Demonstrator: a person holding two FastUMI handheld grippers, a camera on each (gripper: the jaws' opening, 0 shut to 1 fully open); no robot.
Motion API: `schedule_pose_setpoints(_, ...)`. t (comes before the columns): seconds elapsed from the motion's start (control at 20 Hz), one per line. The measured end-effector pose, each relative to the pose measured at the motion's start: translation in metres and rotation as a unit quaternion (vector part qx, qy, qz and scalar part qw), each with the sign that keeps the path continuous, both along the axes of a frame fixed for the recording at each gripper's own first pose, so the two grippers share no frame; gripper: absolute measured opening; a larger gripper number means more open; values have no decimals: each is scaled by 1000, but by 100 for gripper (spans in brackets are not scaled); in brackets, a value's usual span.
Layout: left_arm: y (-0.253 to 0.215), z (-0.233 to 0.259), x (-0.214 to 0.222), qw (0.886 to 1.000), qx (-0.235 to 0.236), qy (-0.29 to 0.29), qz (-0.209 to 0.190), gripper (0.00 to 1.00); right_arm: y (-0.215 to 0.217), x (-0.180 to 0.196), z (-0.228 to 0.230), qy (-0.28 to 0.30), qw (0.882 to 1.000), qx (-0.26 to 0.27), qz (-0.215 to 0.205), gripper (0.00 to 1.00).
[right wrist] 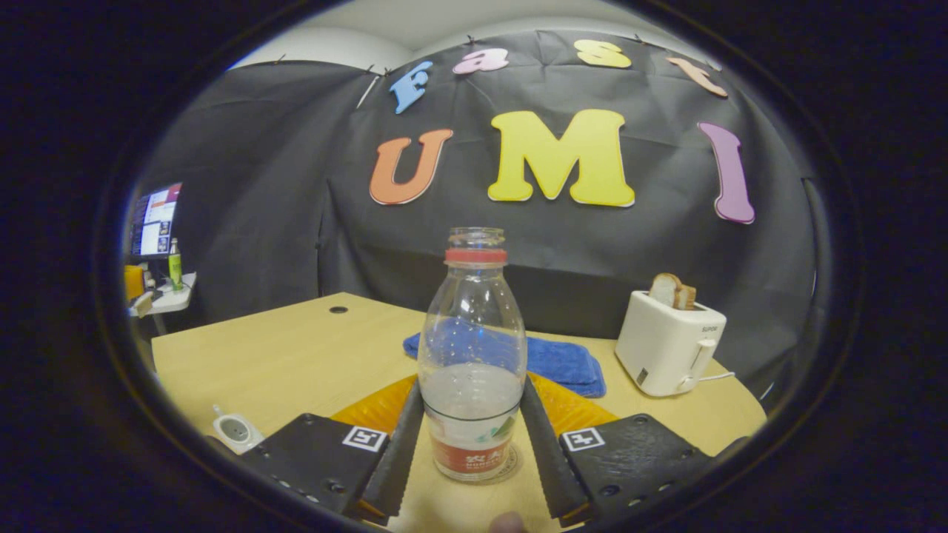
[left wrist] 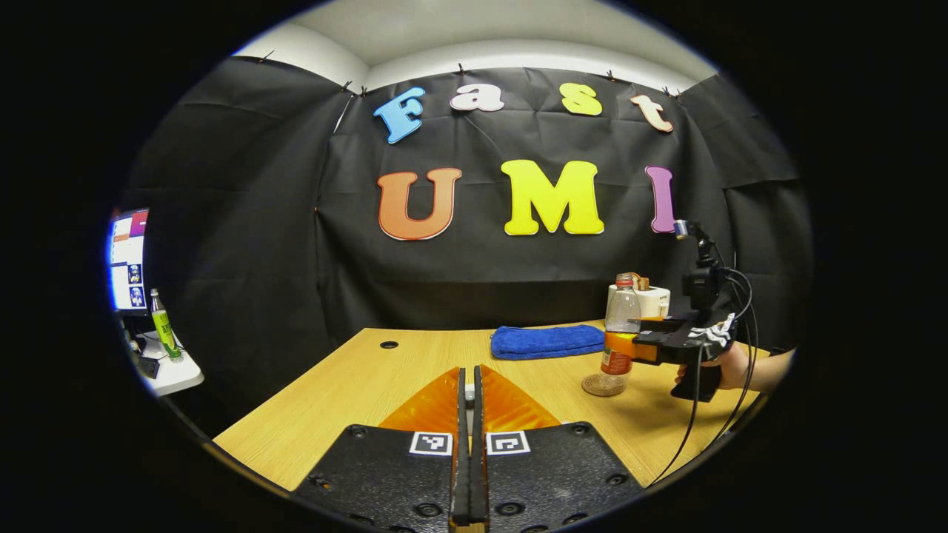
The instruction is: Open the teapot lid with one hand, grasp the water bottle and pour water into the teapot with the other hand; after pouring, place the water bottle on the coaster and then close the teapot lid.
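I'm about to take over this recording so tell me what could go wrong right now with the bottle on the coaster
1. The water bottle has no cap and holds some water; if the right gripper drags it while withdrawing, it may tip and spill.
2. It stands on a small coaster near the table edge, so a knock could send it off.
3. The blue towel and toaster sit close behind.
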State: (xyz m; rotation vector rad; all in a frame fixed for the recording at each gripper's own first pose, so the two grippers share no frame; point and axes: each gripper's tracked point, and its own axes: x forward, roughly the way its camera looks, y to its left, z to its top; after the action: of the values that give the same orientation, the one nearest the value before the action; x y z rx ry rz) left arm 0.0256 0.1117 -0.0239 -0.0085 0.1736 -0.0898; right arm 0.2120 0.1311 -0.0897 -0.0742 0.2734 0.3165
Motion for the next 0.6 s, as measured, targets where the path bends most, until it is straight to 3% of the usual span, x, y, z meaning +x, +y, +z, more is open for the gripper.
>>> schedule_pose_setpoints(0.6,6,-5,4,1000,0,7,6,3,-11,17,-23,22,999,33,-18,75)
